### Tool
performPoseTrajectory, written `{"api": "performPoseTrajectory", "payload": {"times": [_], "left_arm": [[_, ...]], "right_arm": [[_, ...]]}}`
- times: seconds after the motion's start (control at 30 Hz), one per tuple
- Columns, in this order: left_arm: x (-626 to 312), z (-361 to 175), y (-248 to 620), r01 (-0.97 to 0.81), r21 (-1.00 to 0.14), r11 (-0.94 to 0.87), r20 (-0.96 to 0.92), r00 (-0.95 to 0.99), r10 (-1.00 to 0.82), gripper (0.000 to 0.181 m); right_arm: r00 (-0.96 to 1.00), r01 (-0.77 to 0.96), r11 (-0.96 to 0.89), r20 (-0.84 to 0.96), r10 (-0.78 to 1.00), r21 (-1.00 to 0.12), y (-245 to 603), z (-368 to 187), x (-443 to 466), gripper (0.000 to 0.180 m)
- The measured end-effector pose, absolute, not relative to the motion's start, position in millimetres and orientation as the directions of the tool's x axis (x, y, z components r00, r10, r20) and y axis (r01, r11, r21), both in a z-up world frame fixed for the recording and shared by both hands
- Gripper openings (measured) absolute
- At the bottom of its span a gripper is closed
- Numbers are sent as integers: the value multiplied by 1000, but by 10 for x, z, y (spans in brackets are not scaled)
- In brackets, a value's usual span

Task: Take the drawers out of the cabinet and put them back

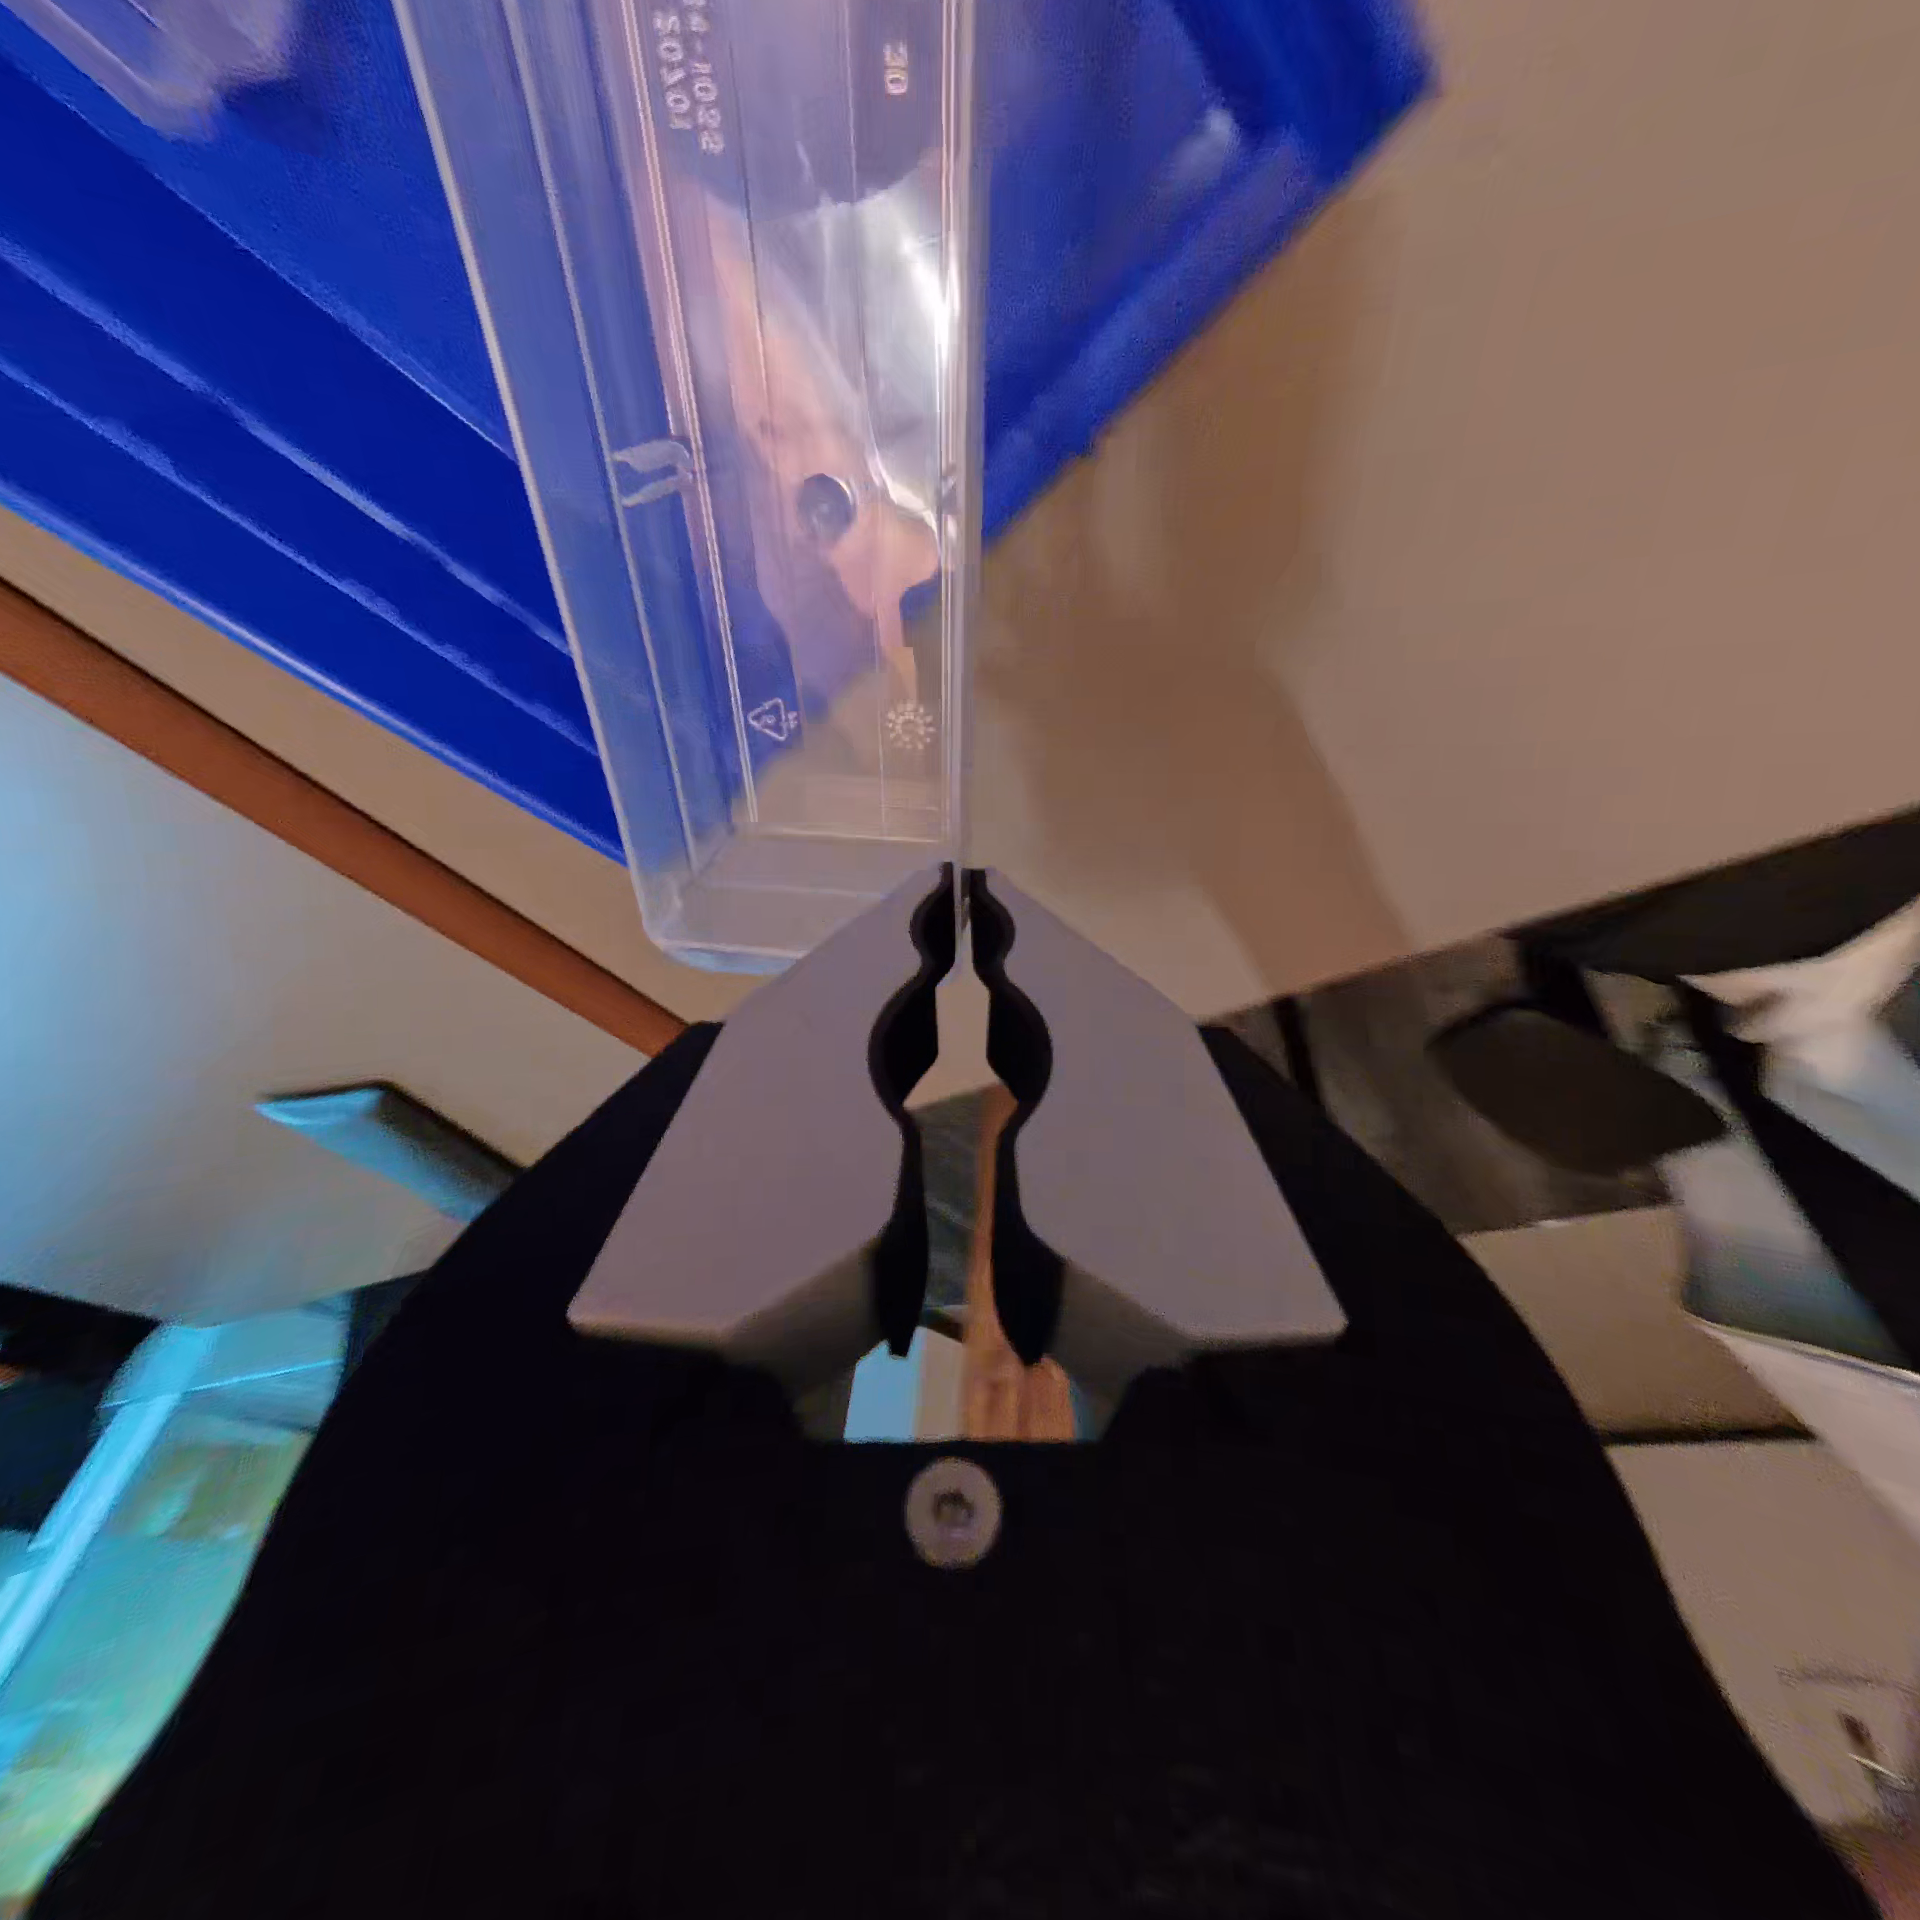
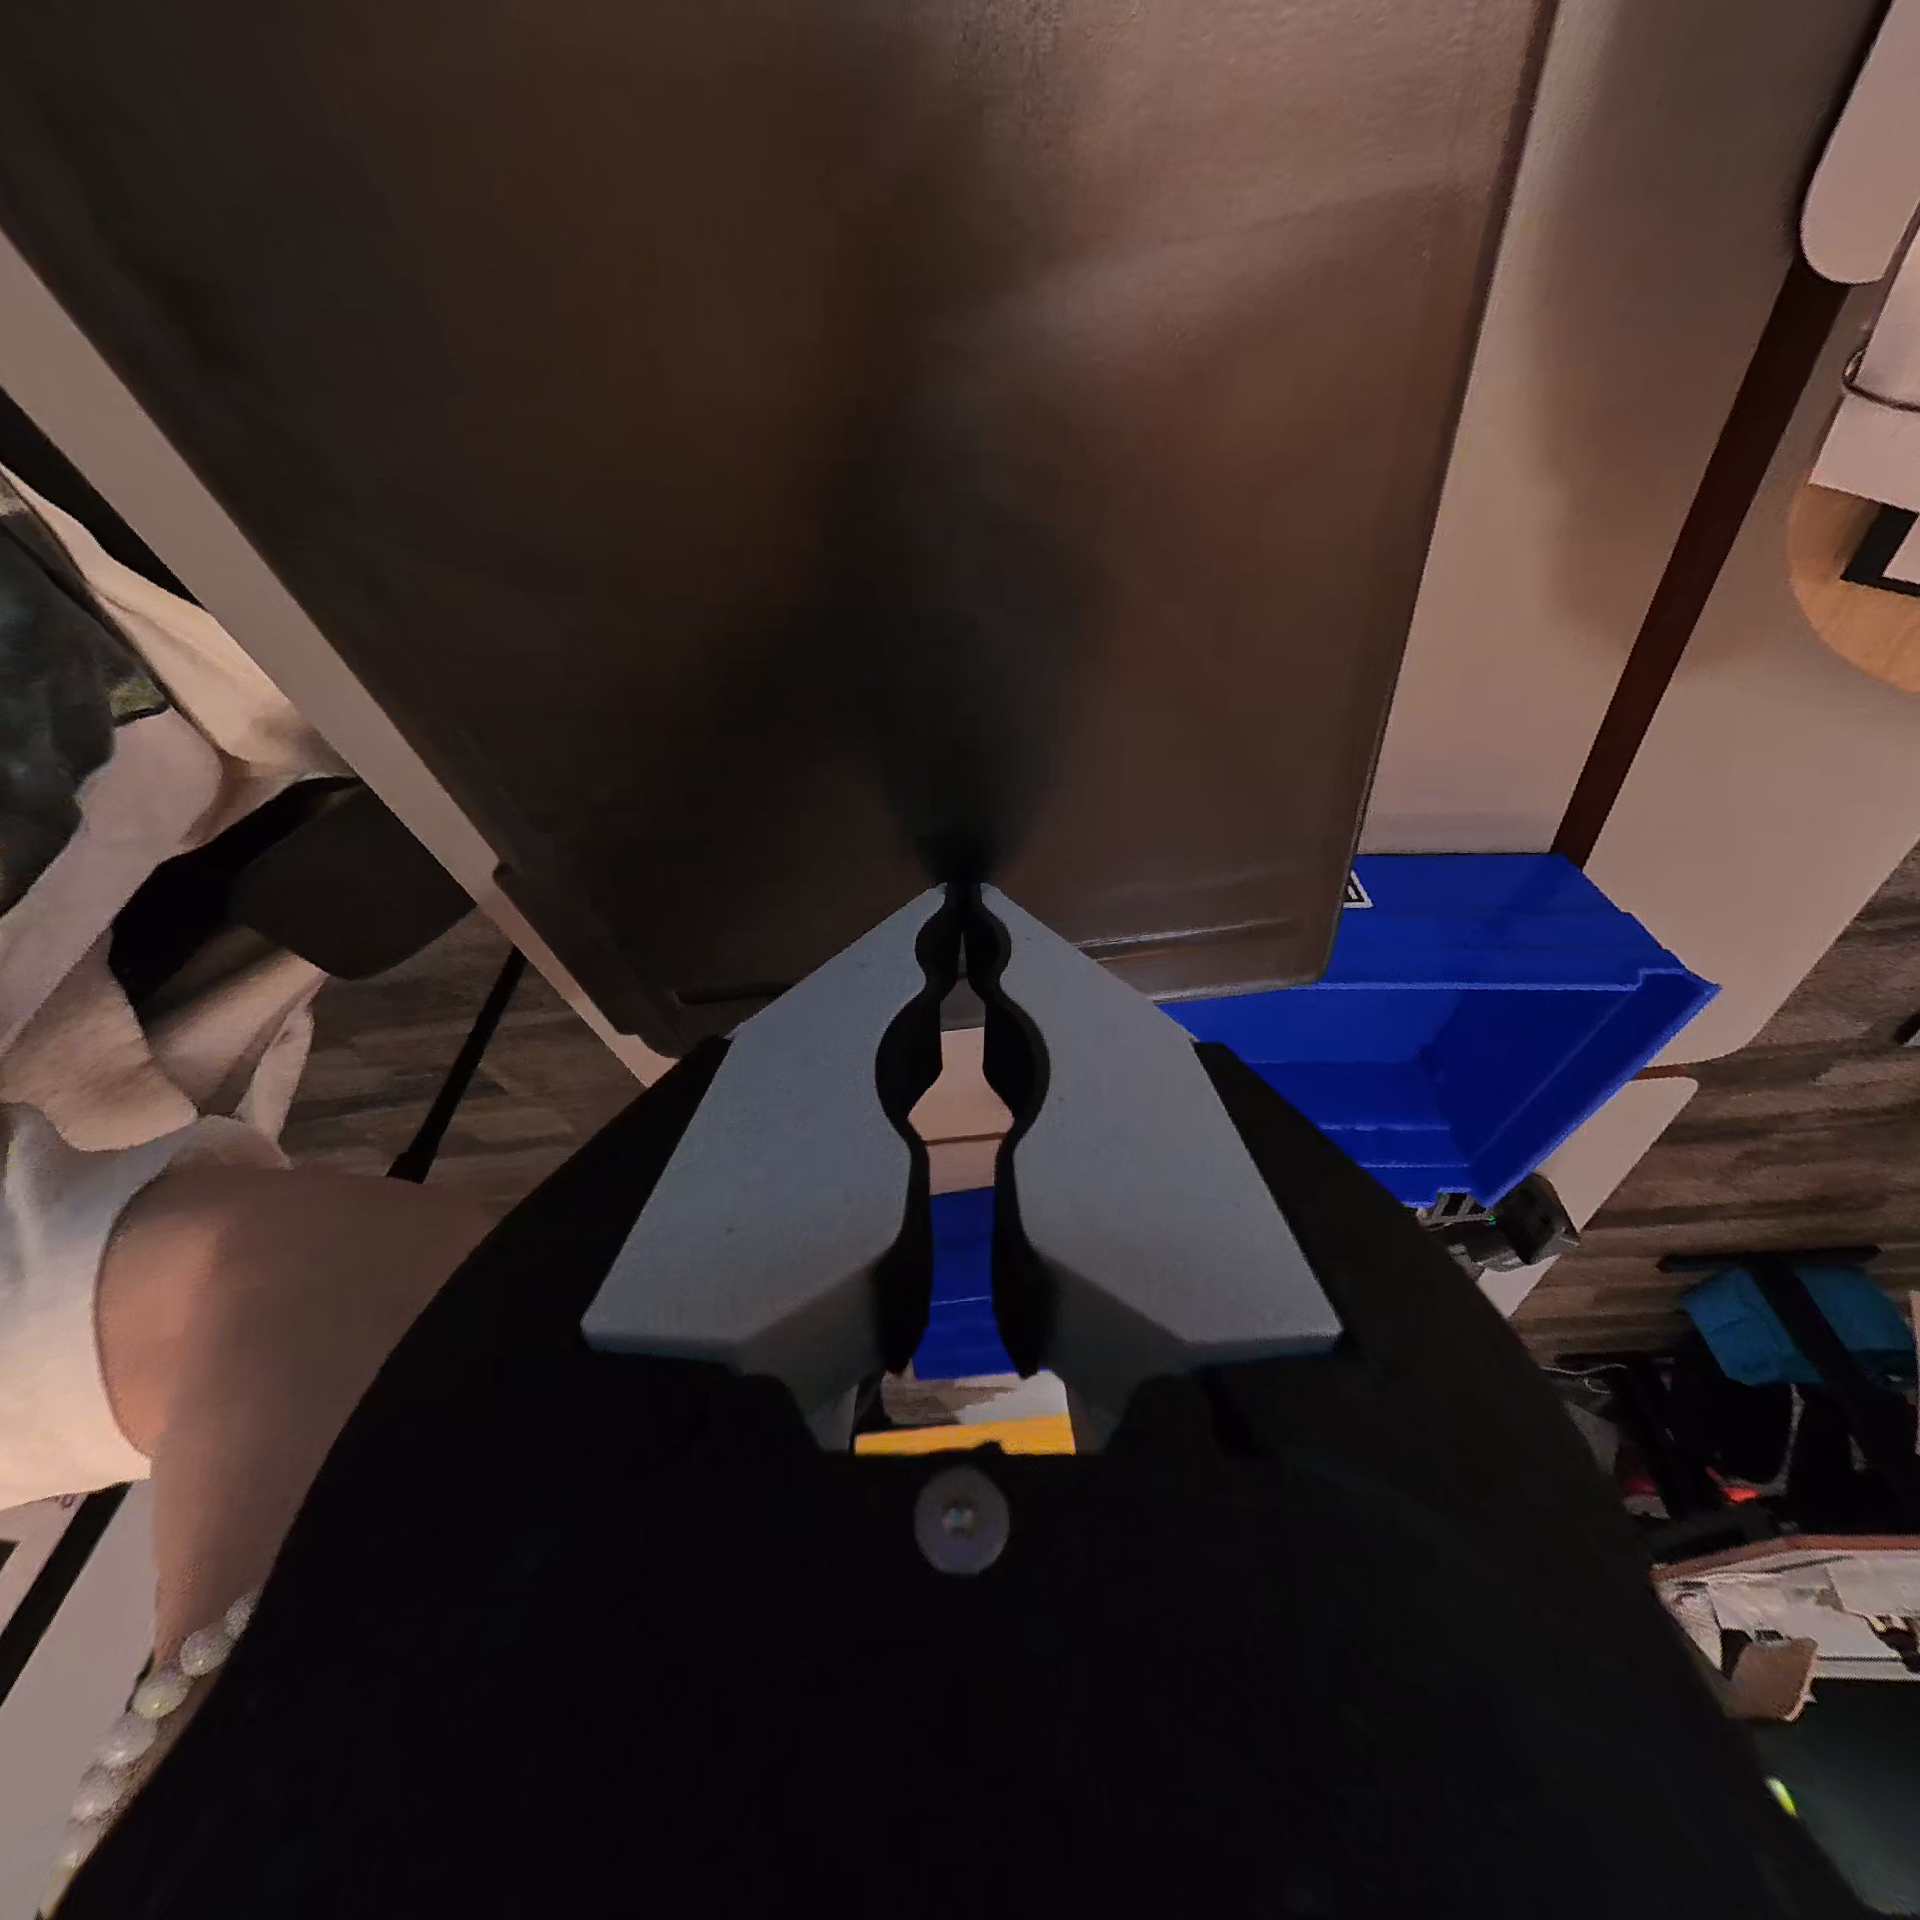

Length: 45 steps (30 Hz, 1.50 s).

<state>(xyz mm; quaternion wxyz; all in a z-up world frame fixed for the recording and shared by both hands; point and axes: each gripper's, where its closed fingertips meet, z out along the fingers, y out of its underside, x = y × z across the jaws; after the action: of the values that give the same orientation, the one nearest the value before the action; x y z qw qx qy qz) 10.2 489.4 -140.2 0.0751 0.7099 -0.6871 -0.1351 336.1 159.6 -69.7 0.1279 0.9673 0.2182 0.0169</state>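
In the left wrist view my left gripper (image 1: 958,883) is shut on the thin side wall of a clear plastic drawer (image 1: 748,468). The drawer runs away from the fingertips, held in the air in front of a blue bin (image 1: 260,436). In the right wrist view my right gripper (image 2: 961,891) is shut. Its tips rest against the flat face of a dark brown cabinet (image 2: 779,416) that fills the top of the view. Nothing shows between the right fingers. The cabinet's drawer openings are hidden.
The blue bin stands on a beige table with a brown edge (image 1: 312,800) and also shows in the right wrist view (image 2: 1475,1049). A person's arm (image 2: 260,1330) with a bead bracelet is at the left. Bags and clutter (image 2: 1766,1403) lie on the floor.
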Motion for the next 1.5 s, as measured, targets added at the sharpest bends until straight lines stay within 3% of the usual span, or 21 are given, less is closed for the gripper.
{"api": "performPoseTrajectory", "payload": {"times": [0.2,0.6,0.83,1.17,1.5], "left_arm": [[-290,-1101,3751,-904,411,-119,141,191,-971,0],[-153,-1314,1753,-908,418,45,294,88,-952,0],[212,-1666,1582,-926,372,-62,198,145,-970,0],[731,-1708,1542,-964,238,-117,168,159,-973,0],[869,-1683,1463,-958,225,-178,190,223,-956,0]], "right_arm": [[899,421,-858,-10,438,295,1595,-696,3364,0],[916,389,-875,-19,401,289,1592,-695,3364,0],[920,386,-887,-39,390,254,1591,-694,3363,0],[916,398,-887,-51,398,236,1592,-695,3363,0],[917,397,-892,-53,396,218,1595,-697,3363,0]]}}
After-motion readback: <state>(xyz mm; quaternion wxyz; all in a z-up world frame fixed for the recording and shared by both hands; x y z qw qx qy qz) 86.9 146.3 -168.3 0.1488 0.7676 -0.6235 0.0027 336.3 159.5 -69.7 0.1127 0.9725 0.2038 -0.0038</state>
